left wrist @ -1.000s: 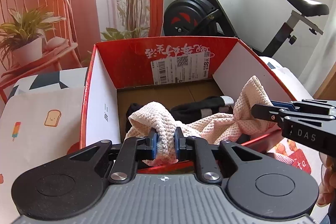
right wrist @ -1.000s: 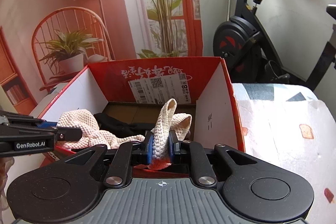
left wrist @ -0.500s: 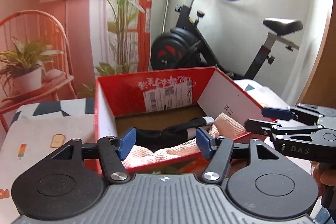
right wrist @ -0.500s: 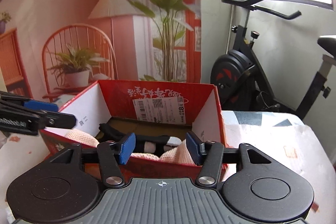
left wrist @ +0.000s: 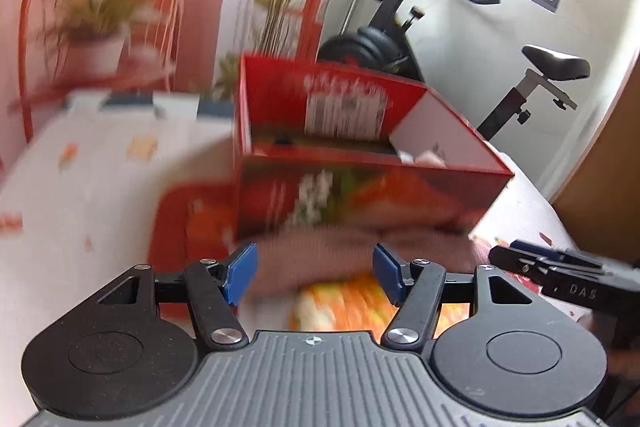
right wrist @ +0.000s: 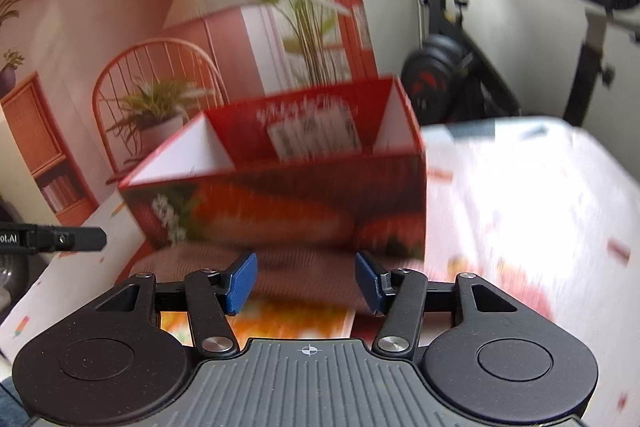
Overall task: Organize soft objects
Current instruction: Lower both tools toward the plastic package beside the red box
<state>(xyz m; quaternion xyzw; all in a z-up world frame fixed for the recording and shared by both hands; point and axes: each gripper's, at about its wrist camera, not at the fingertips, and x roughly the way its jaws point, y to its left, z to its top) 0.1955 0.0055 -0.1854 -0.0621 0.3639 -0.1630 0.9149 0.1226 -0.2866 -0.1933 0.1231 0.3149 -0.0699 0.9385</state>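
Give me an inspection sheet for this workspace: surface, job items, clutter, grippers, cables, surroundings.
Surface: table under a pale printed cloth; views blurred.
Job's things: red cardboard box open on top, pale cloth just showing over its rim; brownish soft cloth lying in front of the box, too blurred to name.
Clutter: colourful printed sheet under the cloth.
Grippers: left gripper open, nothing between its pads; right gripper open, nothing held. Both sets of jaws have just opened.
Cables: nothing seen.
Surroundings: exercise bike, backdrop with chair and plants, window.
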